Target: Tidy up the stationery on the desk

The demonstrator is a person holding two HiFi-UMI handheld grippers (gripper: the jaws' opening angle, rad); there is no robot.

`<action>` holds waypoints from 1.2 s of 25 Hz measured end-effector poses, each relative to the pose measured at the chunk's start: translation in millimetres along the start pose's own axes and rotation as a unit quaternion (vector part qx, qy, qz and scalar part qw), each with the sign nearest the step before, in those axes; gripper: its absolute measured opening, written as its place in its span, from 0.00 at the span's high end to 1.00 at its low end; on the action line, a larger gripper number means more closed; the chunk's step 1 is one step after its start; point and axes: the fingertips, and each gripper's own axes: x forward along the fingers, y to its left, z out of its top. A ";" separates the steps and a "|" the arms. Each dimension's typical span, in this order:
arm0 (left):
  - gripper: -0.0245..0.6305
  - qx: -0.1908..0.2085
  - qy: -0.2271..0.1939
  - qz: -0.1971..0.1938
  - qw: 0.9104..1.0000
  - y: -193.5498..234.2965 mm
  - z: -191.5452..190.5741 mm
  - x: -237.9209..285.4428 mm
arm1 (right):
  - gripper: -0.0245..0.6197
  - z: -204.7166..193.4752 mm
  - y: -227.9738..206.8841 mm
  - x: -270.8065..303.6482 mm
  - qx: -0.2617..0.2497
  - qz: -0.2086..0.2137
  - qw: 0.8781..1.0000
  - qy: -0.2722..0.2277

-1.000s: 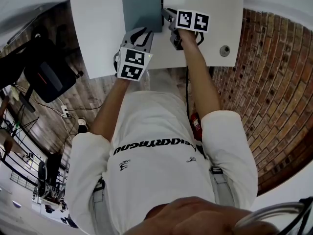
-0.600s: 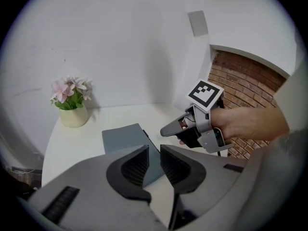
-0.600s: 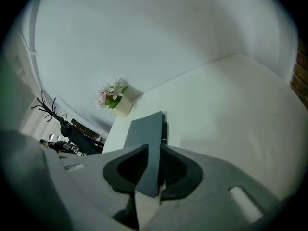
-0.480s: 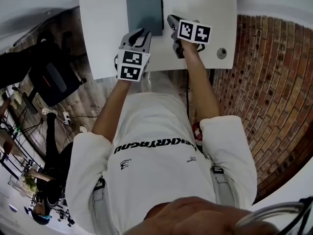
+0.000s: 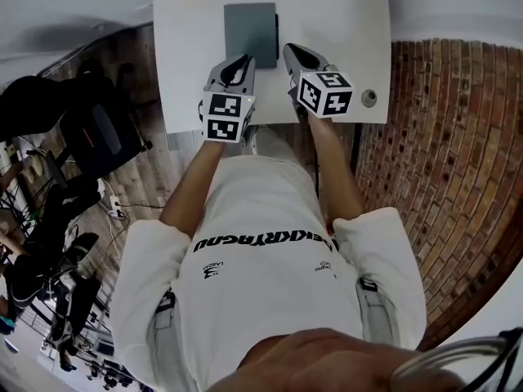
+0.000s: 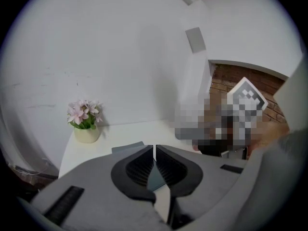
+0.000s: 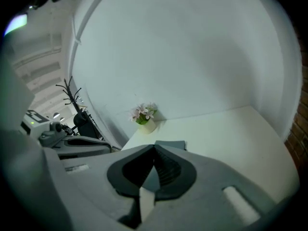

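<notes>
Grey jaws of the left hand-held gripper (image 6: 154, 152) are pressed together with nothing between them. The right hand-held gripper (image 7: 154, 153) is likewise closed and empty. Both hover side by side over the near edge of the white surface (image 5: 339, 23), just short of a grey notebook (image 5: 250, 31). A dark strip along its right edge is possibly a pen (image 5: 277, 35). A potted flower (image 6: 85, 121) stands at the far left corner.

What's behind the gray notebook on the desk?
A small pot of pink flowers stands behind it, off to the left by the white wall. Whatever lies under the notebook is covered.
</notes>
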 end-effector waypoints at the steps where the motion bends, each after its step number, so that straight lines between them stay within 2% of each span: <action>1: 0.95 0.000 -0.007 0.002 1.000 -1.4 4.5 -4.7 | 0.96 6.3 7.6 -7.1 -0.017 0.003 1.000 -0.016; 8: 0.96 0.014 -0.051 0.016 0.998 -13.3 31.0 -45.3 | 0.96 42.6 49.7 -55.5 -0.115 -0.008 0.987 -0.113; 15: 0.96 0.036 -0.109 0.035 0.993 -18.6 52.8 -80.3 | 0.96 58.5 82.5 -88.7 -0.136 0.009 0.976 -0.168; 20: 0.96 0.043 -0.146 0.031 0.988 -32.6 62.0 -101.6 | 0.96 55.4 102.3 -111.2 -0.156 0.011 0.968 -0.197; 30: 0.96 0.056 -0.178 0.040 0.982 -34.5 71.8 -123.6 | 0.96 52.8 125.3 -127.7 -0.166 0.018 0.960 -0.226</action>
